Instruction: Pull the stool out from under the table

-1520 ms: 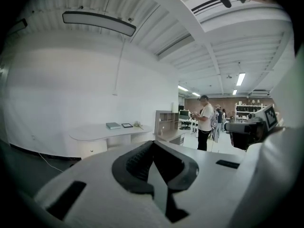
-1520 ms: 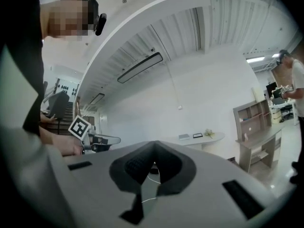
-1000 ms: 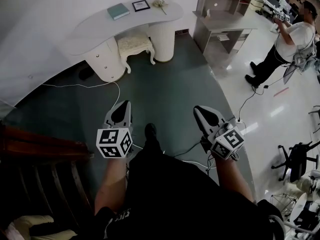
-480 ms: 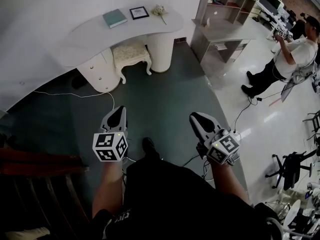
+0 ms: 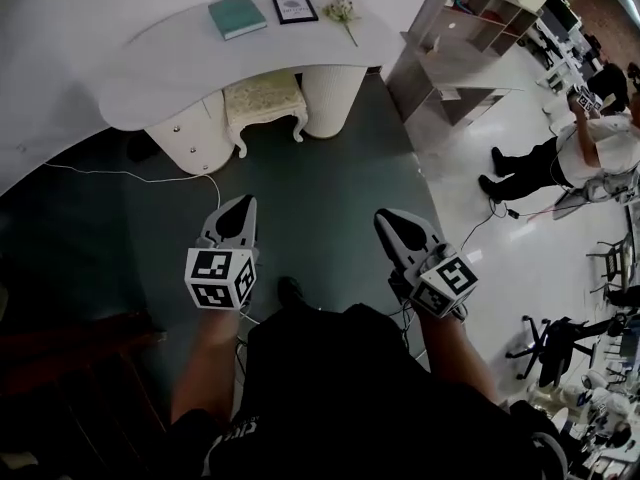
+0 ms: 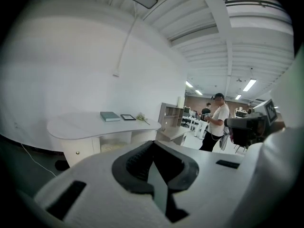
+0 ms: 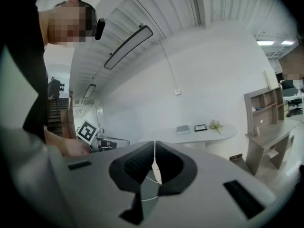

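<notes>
**Grey Jaws Closed, Stool Not Yet Reached**

Left gripper (image 5: 238, 211): jaws together, nothing between them. Right gripper (image 5: 392, 226): jaws together, likewise empty. Both are held side by side in front of the person, low over the dark floor (image 5: 330, 168), pointing toward the table (image 5: 170, 58).

A broad stretch of bare floor separates both grippers from the table. A thin white cable (image 5: 130, 175) runs across it beyond the left gripper.

The stool (image 5: 262, 96), cream with carved legs, stands under the tabletop's near edge, between the drawer pedestal (image 5: 185, 133) and the round pedestal (image 5: 330, 98). Only the front part of its seat and its front legs show. Along the tabletop's far edge lie a book (image 5: 237, 15), a picture frame (image 5: 295, 8) and a flower (image 5: 343, 10).

Status: no part of the pull is done; the stool is tucked in and well apart from both grippers. Remaining, as judged:
1. Close the gap to the table.
2. Open the jaws and grip the seat edge or a leg.
3. Draw the stool clear of the tabletop's near edge.
</notes>
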A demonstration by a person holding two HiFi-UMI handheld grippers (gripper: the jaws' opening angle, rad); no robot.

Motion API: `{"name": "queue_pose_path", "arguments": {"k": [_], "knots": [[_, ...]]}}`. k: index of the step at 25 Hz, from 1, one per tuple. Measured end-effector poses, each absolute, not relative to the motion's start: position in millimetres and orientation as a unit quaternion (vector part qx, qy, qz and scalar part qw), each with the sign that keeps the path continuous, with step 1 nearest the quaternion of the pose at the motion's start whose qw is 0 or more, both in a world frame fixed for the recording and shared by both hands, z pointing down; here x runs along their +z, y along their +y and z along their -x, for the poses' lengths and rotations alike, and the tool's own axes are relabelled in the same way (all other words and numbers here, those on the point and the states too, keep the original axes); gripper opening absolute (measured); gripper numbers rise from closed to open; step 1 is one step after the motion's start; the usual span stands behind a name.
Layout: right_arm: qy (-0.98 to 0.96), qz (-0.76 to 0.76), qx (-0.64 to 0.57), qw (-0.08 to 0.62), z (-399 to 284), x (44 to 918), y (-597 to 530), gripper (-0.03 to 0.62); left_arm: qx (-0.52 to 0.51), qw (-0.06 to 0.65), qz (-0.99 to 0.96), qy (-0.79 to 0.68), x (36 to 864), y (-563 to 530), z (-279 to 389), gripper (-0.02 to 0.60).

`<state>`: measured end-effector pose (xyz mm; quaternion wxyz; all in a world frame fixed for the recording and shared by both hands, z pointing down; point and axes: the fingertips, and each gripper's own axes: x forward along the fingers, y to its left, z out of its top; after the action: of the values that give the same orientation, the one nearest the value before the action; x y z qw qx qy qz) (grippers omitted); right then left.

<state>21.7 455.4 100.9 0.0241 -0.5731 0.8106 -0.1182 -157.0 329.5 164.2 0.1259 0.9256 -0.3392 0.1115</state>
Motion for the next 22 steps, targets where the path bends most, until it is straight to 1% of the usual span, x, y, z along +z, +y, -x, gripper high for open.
{"name": "queue_pose_path", "arguments": {"k": [3, 7, 11, 15, 22], "knots": [[0.825, 0.554, -0.112, 0.001, -15.3, 108.2, 431.7, 0.009, 0.108, 0.130, -0.923, -0.347, 167.1, 311.4, 158.5, 0.009], [0.836, 0.531, -0.135, 0.020, -10.4, 108.4, 406.5, 0.008, 0.102, 0.151, -0.913, -0.365, 171.6, 297.8, 161.0, 0.009], [0.844, 0.517, -0.144, 0.026, -23.6, 114.3, 372.3, 0.006, 0.111, 0.163, -0.903, -0.383, 184.4, 278.8, 155.6, 0.009], [0.858, 0.492, -0.144, 0.033, -51.2, 115.6, 331.4, 0.006, 0.122, 0.157, -0.892, -0.407, 185.8, 251.4, 134.0, 0.009], [0.885, 0.441, -0.151, 0.022, -139.0, 132.1, 253.1, 0.006, 0.124, 0.159, -0.866, -0.458, 183.1, 197.5, 54.6, 0.009]]}}
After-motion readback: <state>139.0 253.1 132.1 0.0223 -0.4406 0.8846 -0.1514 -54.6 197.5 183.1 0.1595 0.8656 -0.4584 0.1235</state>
